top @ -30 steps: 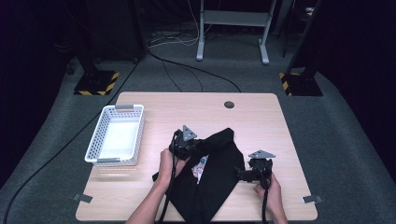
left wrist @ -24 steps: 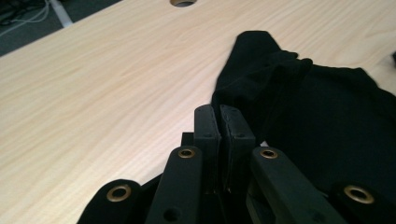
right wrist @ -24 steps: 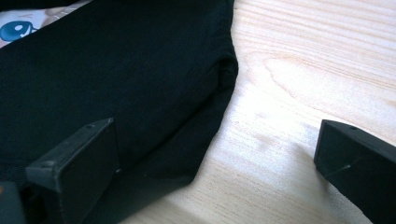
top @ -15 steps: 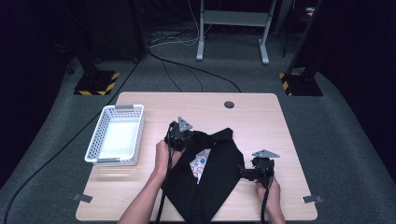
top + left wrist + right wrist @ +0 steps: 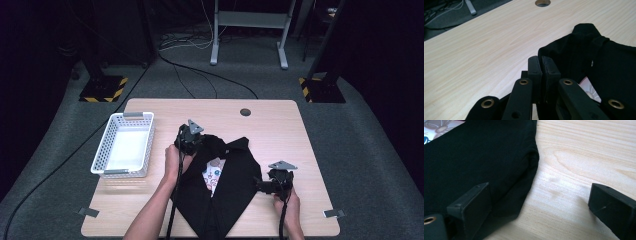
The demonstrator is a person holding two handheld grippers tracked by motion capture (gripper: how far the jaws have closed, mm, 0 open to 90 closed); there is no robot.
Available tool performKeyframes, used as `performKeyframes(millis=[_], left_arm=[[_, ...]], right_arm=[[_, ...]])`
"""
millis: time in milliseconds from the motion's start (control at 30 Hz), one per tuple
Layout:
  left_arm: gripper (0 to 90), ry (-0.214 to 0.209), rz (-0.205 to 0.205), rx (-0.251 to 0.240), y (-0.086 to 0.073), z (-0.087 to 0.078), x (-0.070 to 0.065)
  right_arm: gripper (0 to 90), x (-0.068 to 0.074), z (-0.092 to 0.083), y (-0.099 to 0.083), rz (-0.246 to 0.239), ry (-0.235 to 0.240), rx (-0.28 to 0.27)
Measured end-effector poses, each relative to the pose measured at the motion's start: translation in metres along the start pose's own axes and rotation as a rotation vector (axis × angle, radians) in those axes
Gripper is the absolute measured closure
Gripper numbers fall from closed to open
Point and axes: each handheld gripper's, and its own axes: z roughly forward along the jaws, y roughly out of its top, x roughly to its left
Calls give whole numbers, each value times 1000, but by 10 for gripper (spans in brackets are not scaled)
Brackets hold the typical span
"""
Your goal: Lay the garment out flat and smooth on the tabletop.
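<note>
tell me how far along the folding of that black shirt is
Partly done, it seems. The black cloth shirt with a flowered print lies on the light wooden table with both sides turned in, narrowing toward the near edge. In hand: the left claw is shut on its far edge, while the right claw stands open at the other side. Probably left: finishing the folds, perhaps moving it to the white plastic basket.

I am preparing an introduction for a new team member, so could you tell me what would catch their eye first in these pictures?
A black fabric garment with a white patterned print sprawls over the near middle of the light wooden table. The left claw is shut at the garment's far left edge, while the right claw stands open at its right edge. A white perforated plastic basket sits on the table's left.
</note>
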Motion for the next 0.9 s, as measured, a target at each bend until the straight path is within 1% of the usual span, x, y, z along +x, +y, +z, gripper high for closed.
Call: performKeyframes(millis=[133,233,300,433,500,567,767,800,833,900], left_arm=[[860,12,-41,-9,2,2,11],[860,41,-28,8,1,5,16],[860,51,-39,17,-1,7,21],[859,57,-82,25,-6,13,29],[860,65,-94,27,-8,15,32],[860,74,-92,32,-9,17,33],[859,124,-72,55,-10,25,37],[859,140,-60,59,-11,27,38],[860,144,-65,59,-11,28,38],[859,167,-61,63,-12,30,39]], right_arm=[[42,0,0,0,0,0,1],[42,0,0,0,0,-1,1],[42,0,0,0,-1,0,0],[42,1,0,0,-5,2,-1],[42,1,0,0,-4,2,0],[42,1,0,0,-4,1,0],[42,1,0,0,-4,1,0],[42,1,0,0,-4,1,0],[42,1,0,0,-4,1,0],[42,1,0,0,-4,1,0]])
